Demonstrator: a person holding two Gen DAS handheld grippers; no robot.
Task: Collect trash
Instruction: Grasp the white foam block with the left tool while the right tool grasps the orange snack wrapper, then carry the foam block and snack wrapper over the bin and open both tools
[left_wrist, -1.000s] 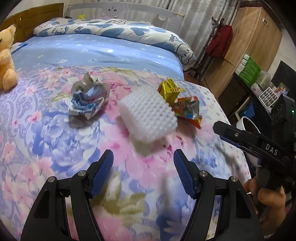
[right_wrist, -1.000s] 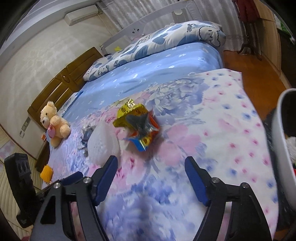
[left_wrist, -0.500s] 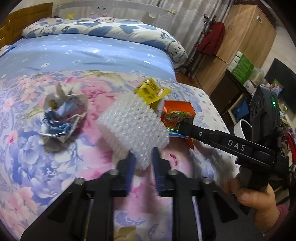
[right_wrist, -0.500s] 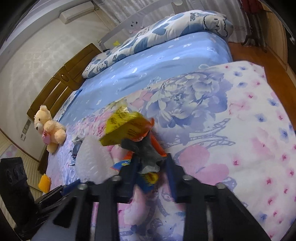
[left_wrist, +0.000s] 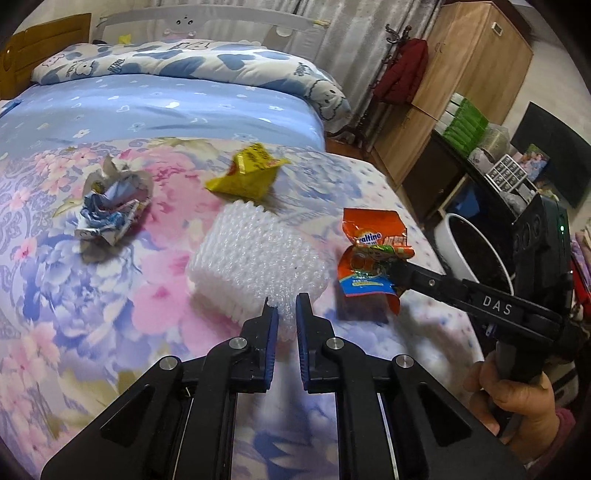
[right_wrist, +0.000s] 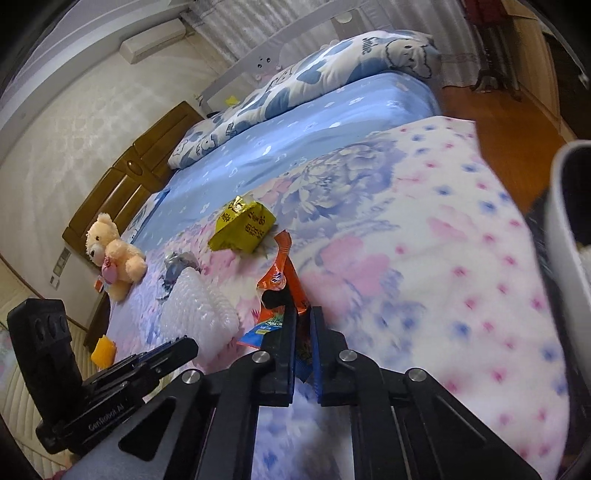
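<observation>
On the flowered bedspread (left_wrist: 74, 295), my left gripper (left_wrist: 282, 314) pinches the near corner of a white bubble-wrap wad (left_wrist: 255, 258), its jaws still closing on it. To the right, my right gripper (right_wrist: 303, 314) grips an orange snack wrapper (right_wrist: 282, 273) edge-on, and its jaws are also still closing. The left wrist view shows that wrapper (left_wrist: 373, 258) lifted off the bed at the black fingertip. A yellow wrapper (left_wrist: 251, 173) lies behind the bubble wrap. A crumpled blue-and-white paper ball (left_wrist: 110, 206) sits at the left.
A white bin (left_wrist: 465, 247) with a dark liner stands on the floor beside the bed's right edge. A teddy bear (right_wrist: 110, 254) sits near the wooden headboard. Shelves and a wardrobe line the right wall. A hand (left_wrist: 517, 406) holds the right gripper's handle.
Both grippers went from wide open to closed on trash. The left took the bubble wrap's corner. The right took the orange wrapper and pulled it away from the yellow one.
</observation>
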